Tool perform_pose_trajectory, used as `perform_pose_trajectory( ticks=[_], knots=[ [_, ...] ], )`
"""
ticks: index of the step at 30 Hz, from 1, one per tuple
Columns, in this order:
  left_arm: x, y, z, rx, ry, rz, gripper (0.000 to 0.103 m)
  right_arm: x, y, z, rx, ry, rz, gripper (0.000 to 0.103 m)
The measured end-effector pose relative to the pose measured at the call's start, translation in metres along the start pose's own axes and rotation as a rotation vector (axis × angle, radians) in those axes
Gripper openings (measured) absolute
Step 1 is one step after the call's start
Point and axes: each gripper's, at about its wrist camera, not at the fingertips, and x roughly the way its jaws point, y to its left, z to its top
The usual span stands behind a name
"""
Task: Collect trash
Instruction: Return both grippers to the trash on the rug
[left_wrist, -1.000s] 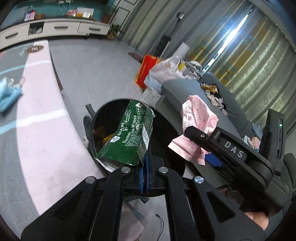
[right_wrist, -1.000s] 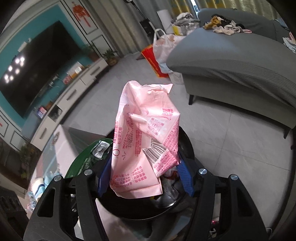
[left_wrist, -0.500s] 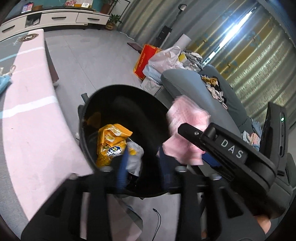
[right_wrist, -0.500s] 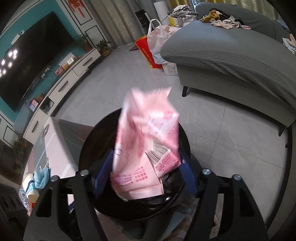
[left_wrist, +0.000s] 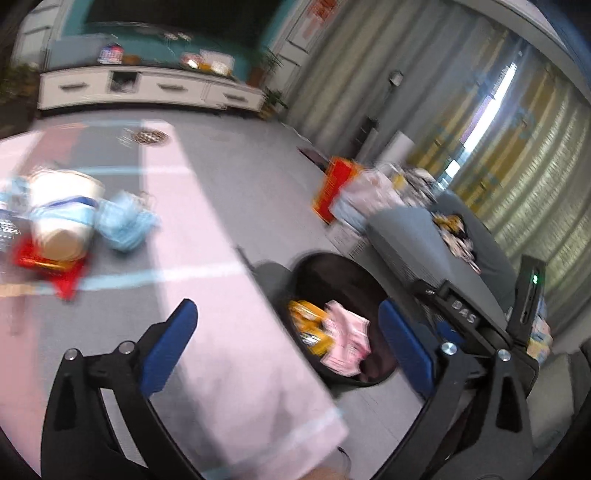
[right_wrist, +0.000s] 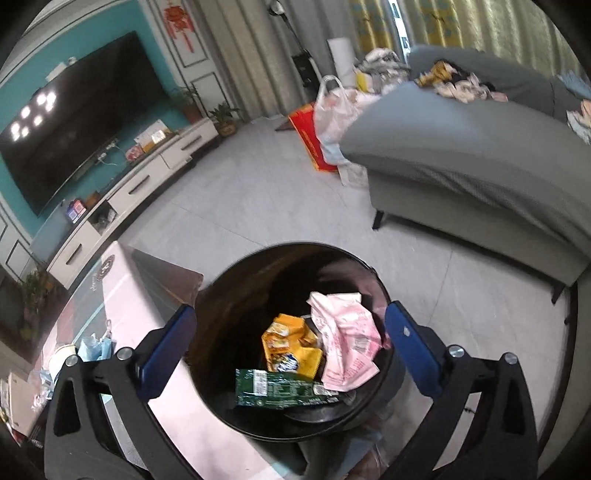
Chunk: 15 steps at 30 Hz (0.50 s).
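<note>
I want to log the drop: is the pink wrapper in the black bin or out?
In. The crumpled pink plastic wrapper lies inside the round black bin, beside yellow and green packets; no jaw touches it.

Home living room. Big dark television (right_wrist: 74, 122) on teal wall, upper left of right wrist view; long white cabinet (right_wrist: 136, 184) with drawers below it, potted plants (right_wrist: 221, 114) at its end. Grey sofa (right_wrist: 480, 166) at right, clothes heaped on top. Pleated curtains (left_wrist: 517, 166) at right of left wrist view. Grey tiled floor (right_wrist: 277, 206).
</note>
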Motion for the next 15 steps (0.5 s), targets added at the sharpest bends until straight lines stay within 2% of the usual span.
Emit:
perform_pose_trajectory(
  ticks=[5,9,15],
  knots=[
    [-0.063,0.053,0.008,-0.08,-0.117,0.148,0.1,-0.021,0.029,-0.001,-0.041,-0.055,0.141,0.1],
    [-0.109,0.096,0.009,-0.122,-0.187,0.274,0.1,-0.036,0.06,-0.005,-0.108,-0.125,0.179,0.1],
    [-0.16,0.164,-0.002,-0.134,-0.235,0.521,0.1,-0.037,0.113,-0.021,-0.214,-0.099,0.305,0.1]
  ],
)
